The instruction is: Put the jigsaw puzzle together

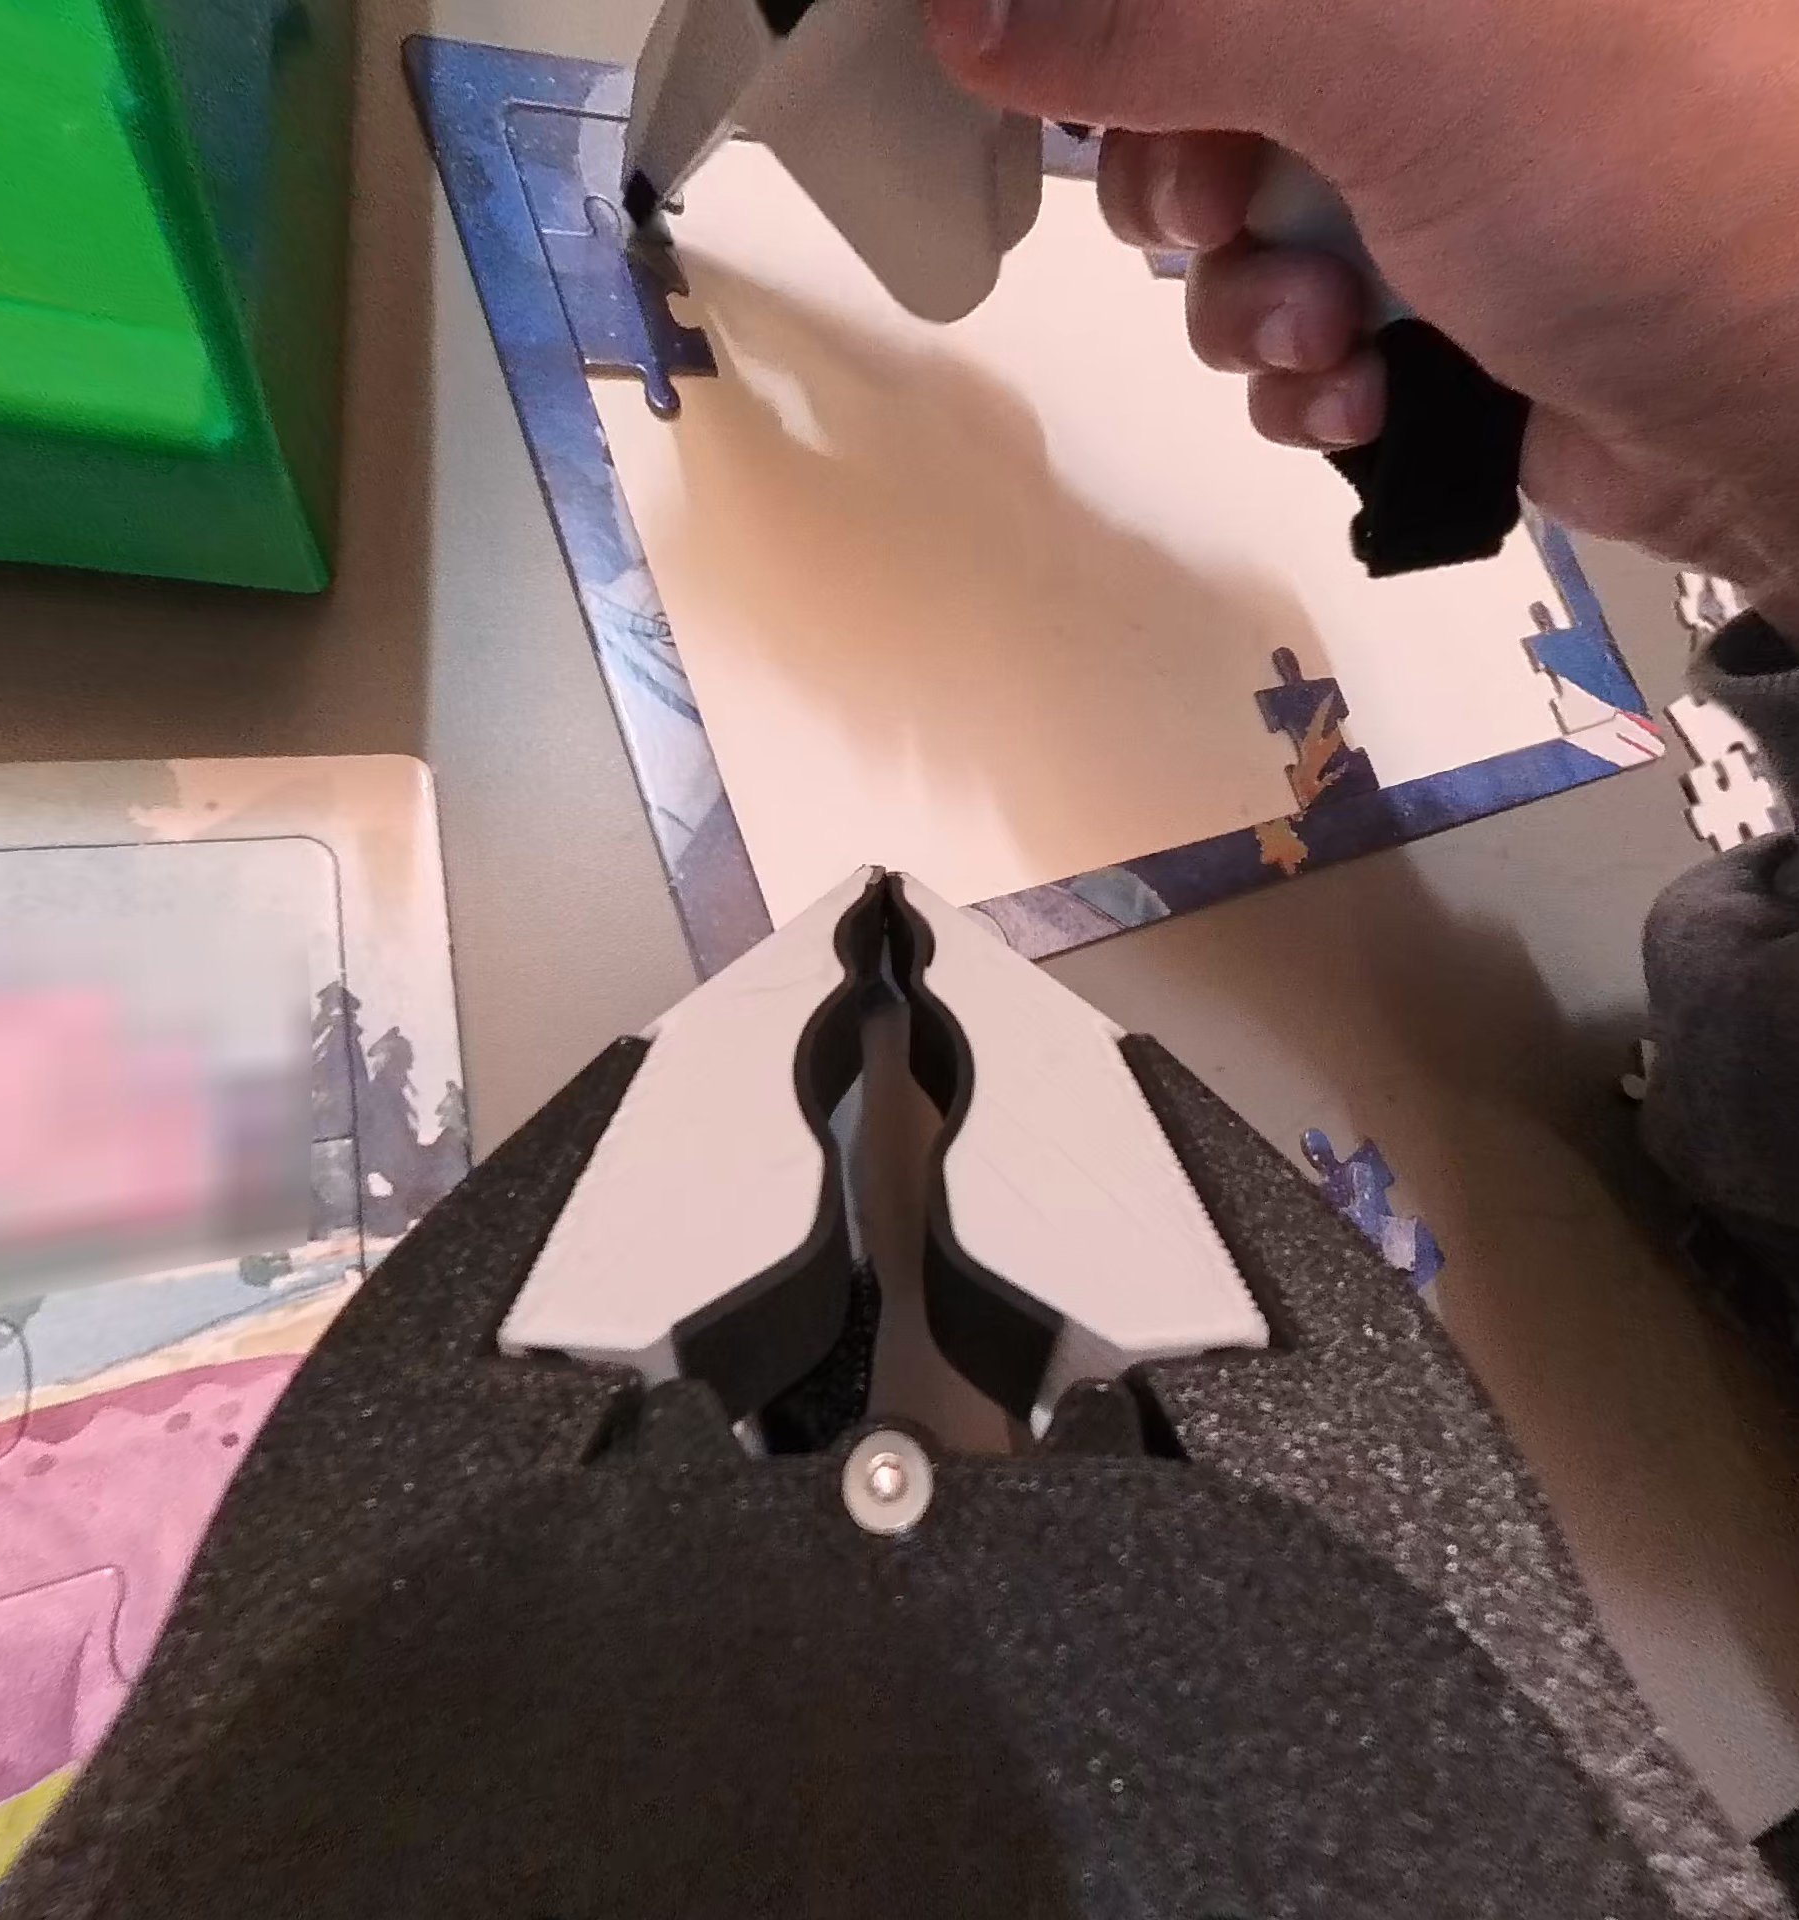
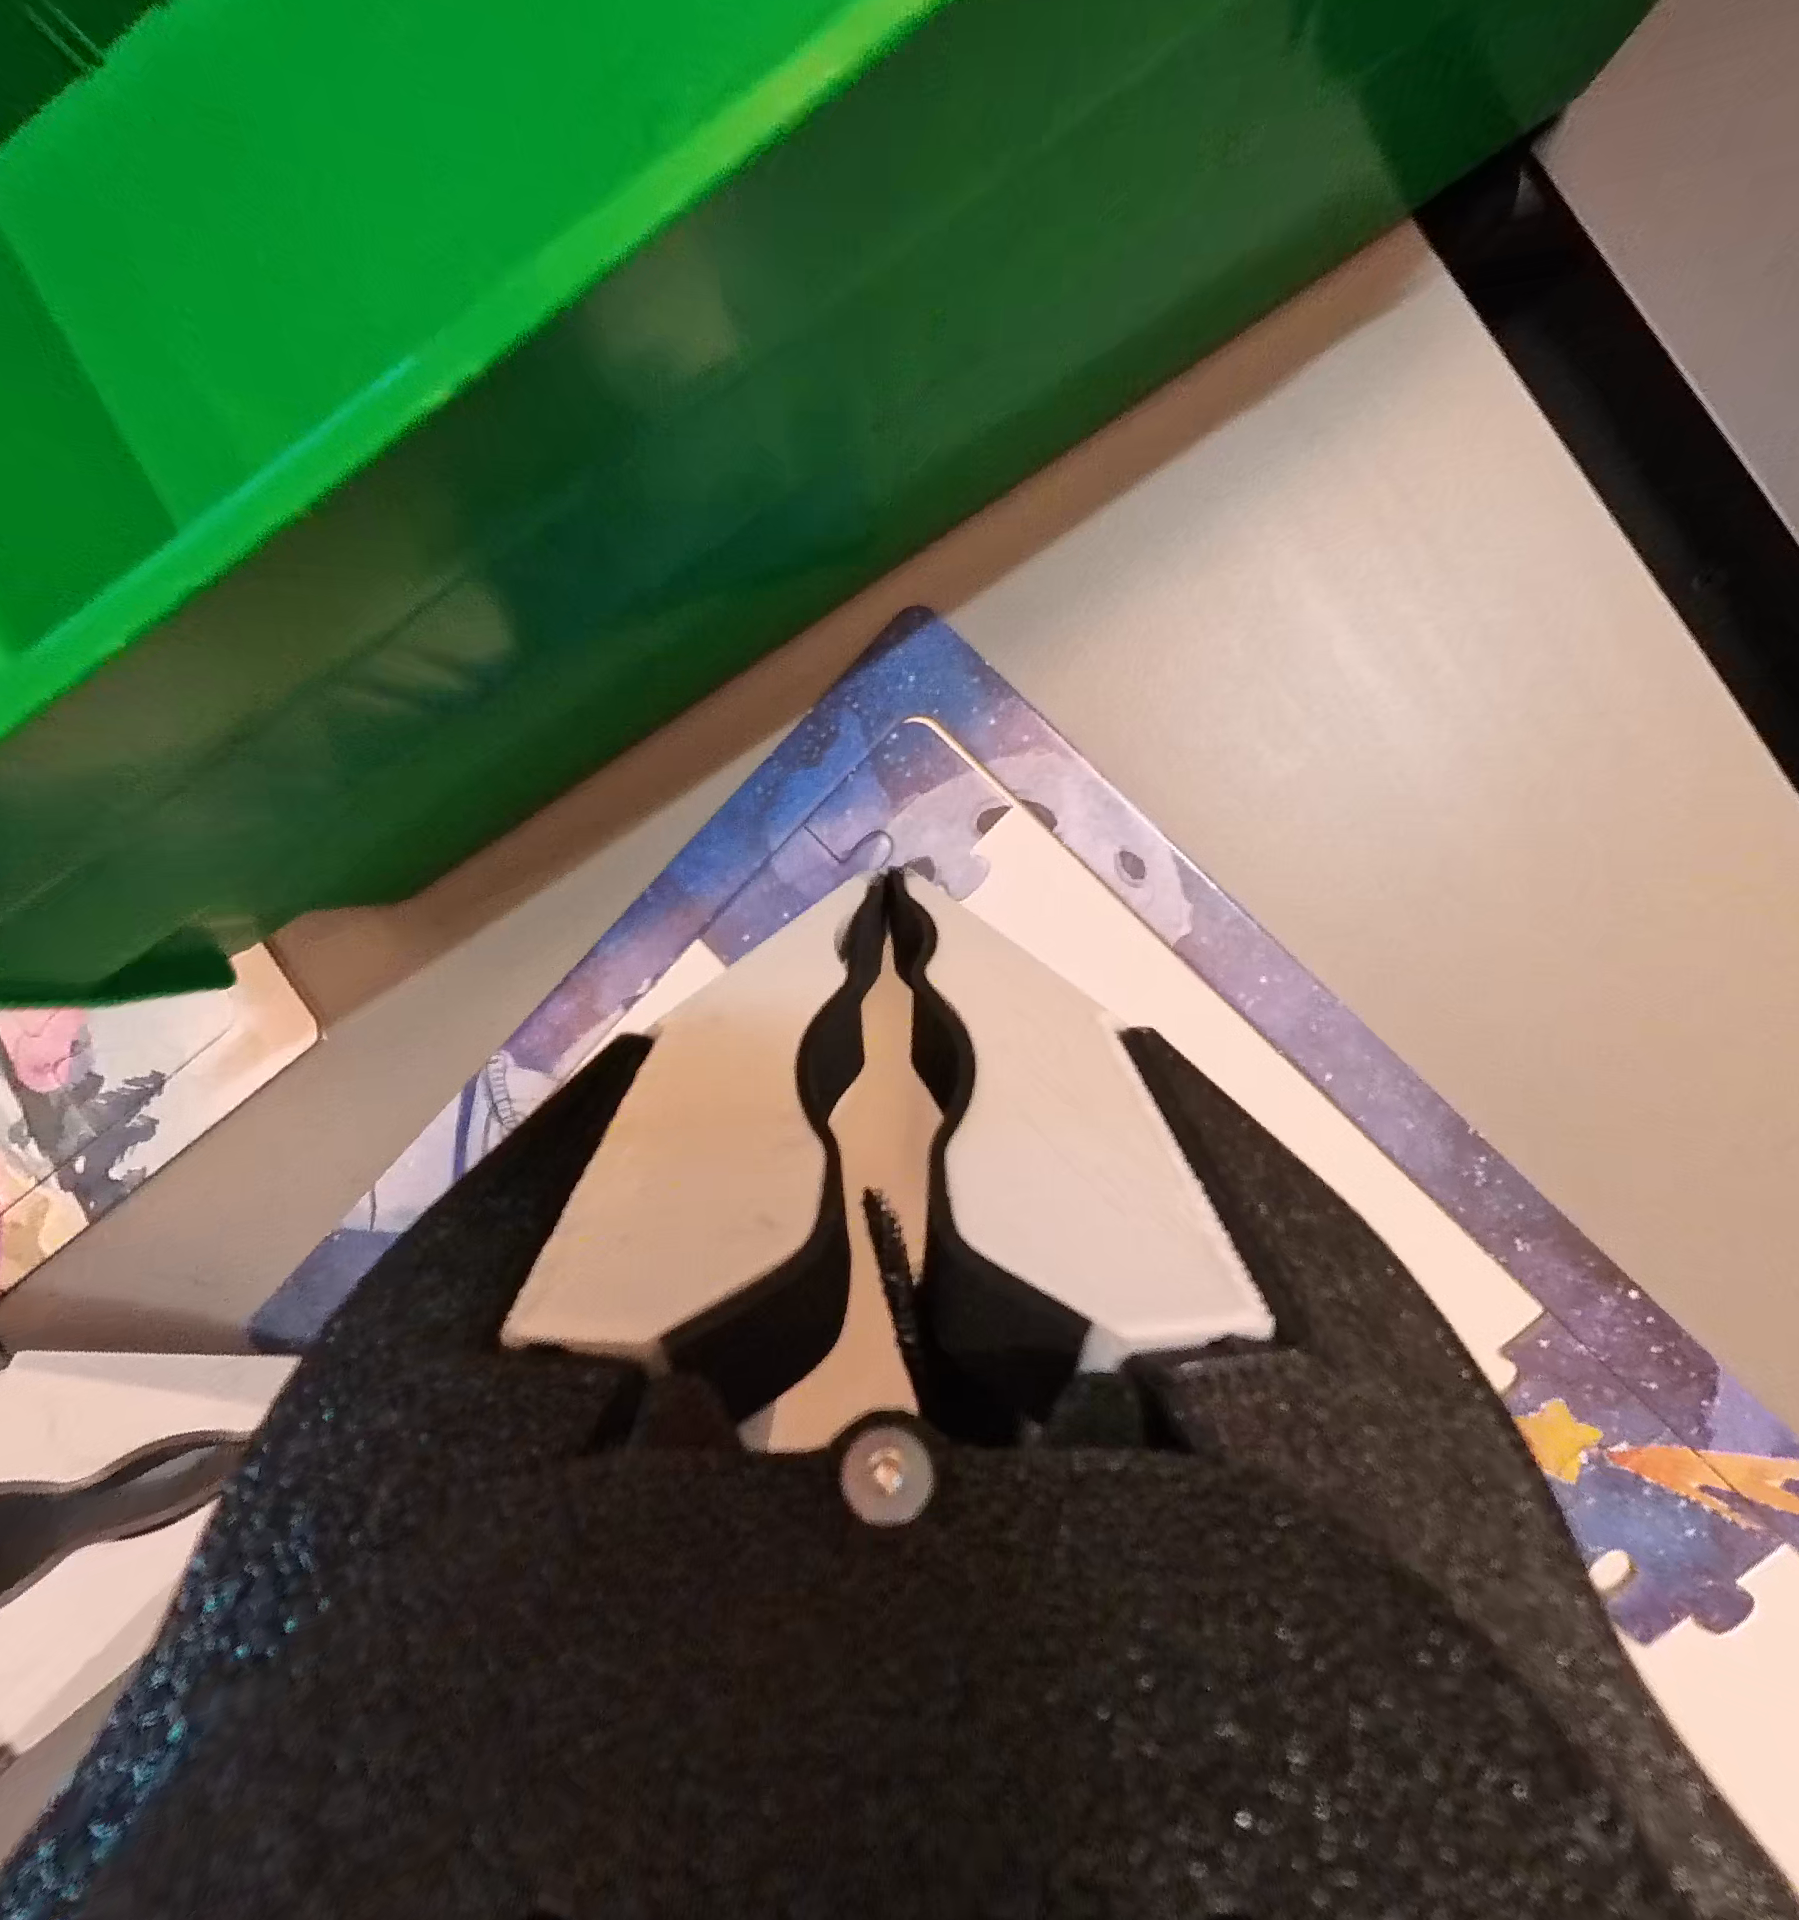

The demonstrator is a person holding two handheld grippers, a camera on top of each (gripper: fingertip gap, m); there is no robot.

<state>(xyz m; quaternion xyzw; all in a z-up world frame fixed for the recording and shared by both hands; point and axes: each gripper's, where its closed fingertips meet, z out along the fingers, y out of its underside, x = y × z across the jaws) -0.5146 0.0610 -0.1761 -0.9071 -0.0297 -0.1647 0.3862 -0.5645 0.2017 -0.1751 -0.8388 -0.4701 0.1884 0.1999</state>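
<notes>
Puzzle frame on beige table (green bin nr); both grippers' fingers together, empty.

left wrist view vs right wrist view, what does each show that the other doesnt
Only the left wrist view shows the person's hand holding the right gripper, the loose puzzle piece on the table, and the tray's near edge with its placed piece.

Only the right wrist view shows the table edge and the tray's far corner close up, where the right gripper's shut tips press a corner piece.

Both show the blue puzzle tray, the green bin, the second pink puzzle and the left gripper.
</notes>
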